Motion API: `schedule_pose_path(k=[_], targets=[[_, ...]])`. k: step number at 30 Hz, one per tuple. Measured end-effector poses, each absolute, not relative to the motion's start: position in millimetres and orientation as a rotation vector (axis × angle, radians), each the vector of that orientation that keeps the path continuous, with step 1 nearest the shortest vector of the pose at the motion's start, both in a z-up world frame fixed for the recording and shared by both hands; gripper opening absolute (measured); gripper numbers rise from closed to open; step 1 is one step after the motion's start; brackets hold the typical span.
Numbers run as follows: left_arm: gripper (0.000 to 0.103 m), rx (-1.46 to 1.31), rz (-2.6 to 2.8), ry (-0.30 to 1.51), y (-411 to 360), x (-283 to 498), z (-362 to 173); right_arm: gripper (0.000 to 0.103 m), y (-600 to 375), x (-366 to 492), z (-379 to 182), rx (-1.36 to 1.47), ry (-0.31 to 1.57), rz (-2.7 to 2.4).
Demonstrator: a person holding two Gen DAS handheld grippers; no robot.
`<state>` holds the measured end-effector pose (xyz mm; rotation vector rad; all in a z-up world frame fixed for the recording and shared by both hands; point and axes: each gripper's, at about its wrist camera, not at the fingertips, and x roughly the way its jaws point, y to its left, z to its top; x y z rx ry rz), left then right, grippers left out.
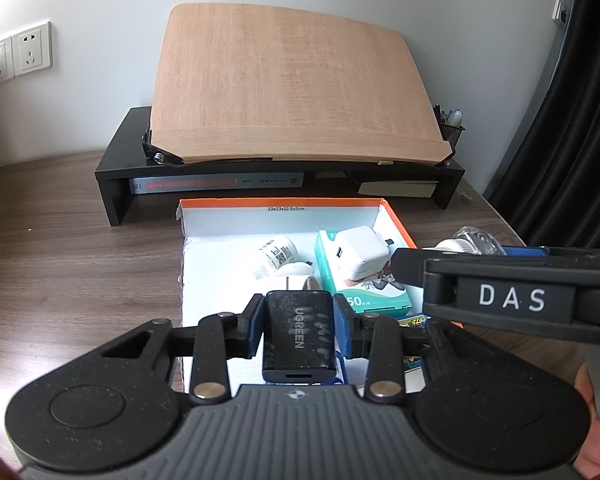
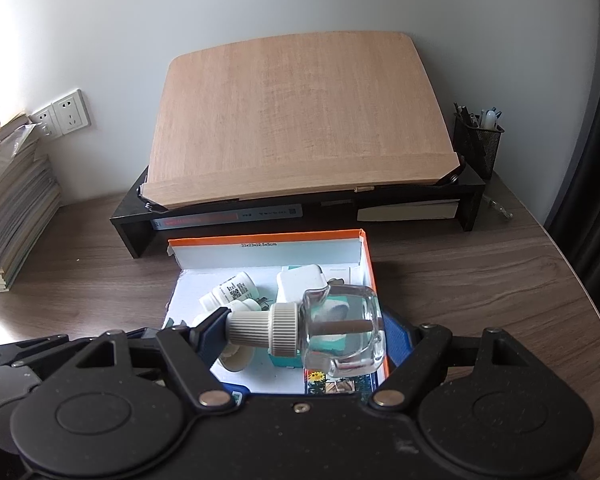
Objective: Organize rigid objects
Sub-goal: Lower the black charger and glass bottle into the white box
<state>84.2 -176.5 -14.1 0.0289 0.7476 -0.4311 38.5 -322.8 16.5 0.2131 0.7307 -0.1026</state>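
My left gripper (image 1: 300,324) is shut on a black UGREEN charger (image 1: 300,332), which hangs over the near end of an open orange-rimmed white box (image 1: 280,203). Inside the box lie a white pill bottle (image 1: 278,256) and a white plug cube (image 1: 360,254) resting on a teal carton (image 1: 366,296). My right gripper (image 2: 306,332) is shut on a clear glass bottle (image 2: 340,328) with a white ribbed cap. It holds the bottle sideways over the box (image 2: 268,238)'s right half. In the left wrist view the right gripper (image 1: 512,296) shows close beside the left one.
Behind the box stands a black desk riser (image 2: 468,200) carrying a tilted wooden board (image 2: 300,120). A mesh pen holder (image 2: 478,144) sits at its right end. A stack of books (image 2: 12,208) fills the desk's left side. A dark curtain (image 1: 572,120) hangs on the right.
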Motion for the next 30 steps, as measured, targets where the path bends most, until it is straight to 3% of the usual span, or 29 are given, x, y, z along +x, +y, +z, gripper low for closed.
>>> schedule_pose_path(k=[30], targets=[[0.036, 0.03, -0.449, 0.772, -182.4, 101.4, -23.1, 0.093, -330.7, 49.7, 20.7, 0.234, 0.69, -0.126]])
